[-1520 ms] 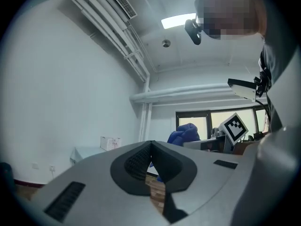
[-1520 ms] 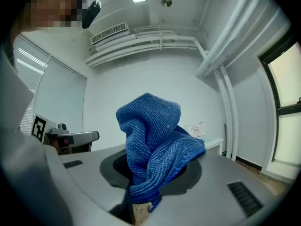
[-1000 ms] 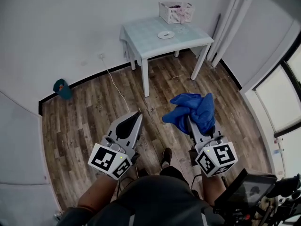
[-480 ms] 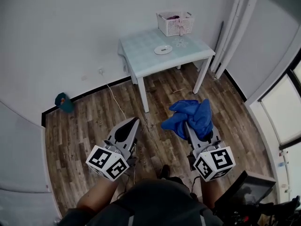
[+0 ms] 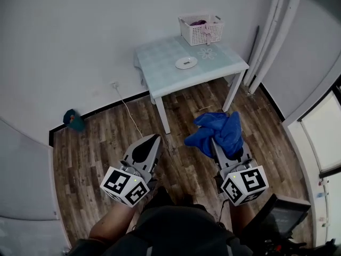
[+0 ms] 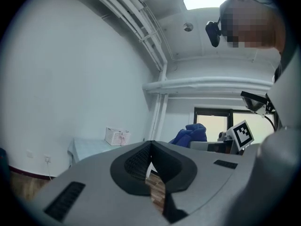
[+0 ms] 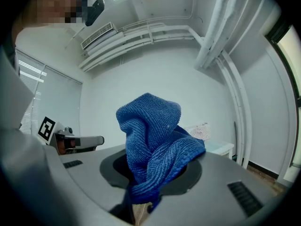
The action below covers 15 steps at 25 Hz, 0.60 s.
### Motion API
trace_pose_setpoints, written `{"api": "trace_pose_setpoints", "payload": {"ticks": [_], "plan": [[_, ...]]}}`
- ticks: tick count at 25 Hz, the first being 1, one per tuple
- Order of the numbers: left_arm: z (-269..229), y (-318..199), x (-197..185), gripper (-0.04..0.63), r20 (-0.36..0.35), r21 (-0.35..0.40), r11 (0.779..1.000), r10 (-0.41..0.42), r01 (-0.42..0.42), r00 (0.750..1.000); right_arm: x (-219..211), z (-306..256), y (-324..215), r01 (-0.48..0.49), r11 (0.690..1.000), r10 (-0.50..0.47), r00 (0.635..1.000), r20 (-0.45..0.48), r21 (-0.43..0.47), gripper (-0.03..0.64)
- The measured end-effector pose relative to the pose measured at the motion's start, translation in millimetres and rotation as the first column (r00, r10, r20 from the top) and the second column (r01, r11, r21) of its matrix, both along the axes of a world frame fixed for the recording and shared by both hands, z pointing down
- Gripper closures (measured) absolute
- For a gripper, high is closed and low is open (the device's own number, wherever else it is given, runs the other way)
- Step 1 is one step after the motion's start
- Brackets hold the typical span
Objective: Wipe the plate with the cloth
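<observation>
A small white plate (image 5: pixel 186 63) lies on the pale table (image 5: pixel 165 68) across the room. Bunched in my right gripper (image 5: pixel 214 138) is a blue cloth (image 5: pixel 219 130), and the jaws are shut on it; the right gripper view shows the cloth (image 7: pixel 153 145) standing up out of the jaws. My left gripper (image 5: pixel 155 137) is held beside it above the wooden floor, shut with nothing in it. Both grippers are well short of the table. In the left gripper view the jaws (image 6: pixel 151 147) meet, with the cloth (image 6: pixel 190 133) to the right.
A white basket (image 5: pixel 201 29) holding purple items stands at the table's back edge against the wall. A white cable (image 5: pixel 128 111) runs from a wall socket across the floor. A teal object (image 5: pixel 73 120) sits by the left wall. White pipes (image 5: pixel 272 31) rise right of the table.
The head view has shifted slightly, so the table sits a little lower in the frame. Both grippers keep their pose, and the cloth stays held.
</observation>
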<state>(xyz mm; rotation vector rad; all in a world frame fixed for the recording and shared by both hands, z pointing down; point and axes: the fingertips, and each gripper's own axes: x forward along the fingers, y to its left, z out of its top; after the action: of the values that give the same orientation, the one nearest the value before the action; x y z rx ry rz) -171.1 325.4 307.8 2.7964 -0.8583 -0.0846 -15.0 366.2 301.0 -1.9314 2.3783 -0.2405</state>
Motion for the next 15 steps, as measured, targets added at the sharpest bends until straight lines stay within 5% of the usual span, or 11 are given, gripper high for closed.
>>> {"api": "trace_pose_setpoints", "payload": {"ticks": [15], "plan": [[-0.9, -145.6, -19.4, 0.586, -0.020, -0.012, 1.000, 0.023, -0.024, 1.000, -29.2, -0.5, -137.8, -0.022, 0.999, 0.022, 1.000, -0.004, -0.031, 0.497]]}}
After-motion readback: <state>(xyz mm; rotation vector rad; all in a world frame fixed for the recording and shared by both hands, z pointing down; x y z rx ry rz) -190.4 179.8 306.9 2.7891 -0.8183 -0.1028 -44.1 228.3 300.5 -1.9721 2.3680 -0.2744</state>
